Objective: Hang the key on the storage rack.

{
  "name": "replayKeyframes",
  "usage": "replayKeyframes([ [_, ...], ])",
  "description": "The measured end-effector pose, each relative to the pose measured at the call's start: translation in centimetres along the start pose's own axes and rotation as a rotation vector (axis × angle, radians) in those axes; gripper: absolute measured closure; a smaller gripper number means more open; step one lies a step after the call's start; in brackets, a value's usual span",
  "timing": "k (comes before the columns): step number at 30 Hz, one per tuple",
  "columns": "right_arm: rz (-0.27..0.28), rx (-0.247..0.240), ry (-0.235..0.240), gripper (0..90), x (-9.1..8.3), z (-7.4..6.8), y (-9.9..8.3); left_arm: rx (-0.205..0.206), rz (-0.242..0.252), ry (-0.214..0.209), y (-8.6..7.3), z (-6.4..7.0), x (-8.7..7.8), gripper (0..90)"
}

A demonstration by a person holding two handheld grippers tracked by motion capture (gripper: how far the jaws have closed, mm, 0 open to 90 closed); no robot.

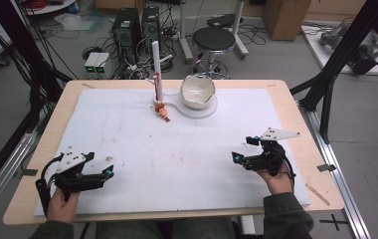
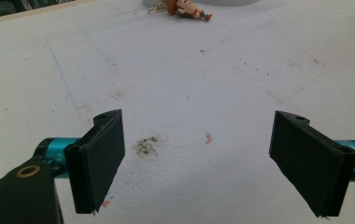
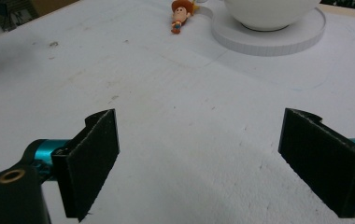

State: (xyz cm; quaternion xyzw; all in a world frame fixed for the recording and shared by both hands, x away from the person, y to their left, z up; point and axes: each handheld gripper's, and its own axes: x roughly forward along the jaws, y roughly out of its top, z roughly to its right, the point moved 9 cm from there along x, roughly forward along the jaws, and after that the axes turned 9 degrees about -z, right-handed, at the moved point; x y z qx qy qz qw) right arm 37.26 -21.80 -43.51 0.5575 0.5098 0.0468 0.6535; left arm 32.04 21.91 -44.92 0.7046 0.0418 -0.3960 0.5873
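Nothing looks started yet. The left gripper (image 1: 108, 173) and right gripper (image 1: 236, 157) sit low on the counter (image 1: 296, 114), jaws wide open and empty. The small cowboy toy figure (image 1: 163, 110) lies far off, beside the white bowl (image 1: 197, 91).

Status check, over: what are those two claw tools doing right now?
Left gripper and right gripper: open, empty. Toy figure lying beside bowl, untouched. Nothing between.
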Motion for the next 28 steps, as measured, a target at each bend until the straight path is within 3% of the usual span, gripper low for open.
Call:
replayKeyframes([
  [13,-0.012,-0.001,-0.025,11.6,-1.0,0.1,-1.9,0.008,-0.007,-0.01,0.0,0.2,0.1,18.7],
  [28,0.008,0.0,-0.031,11.6,-2.3,-0.7,-2.6,0.023,-0.008,-0.025,0.1,0.3,0.2,18.7],
])
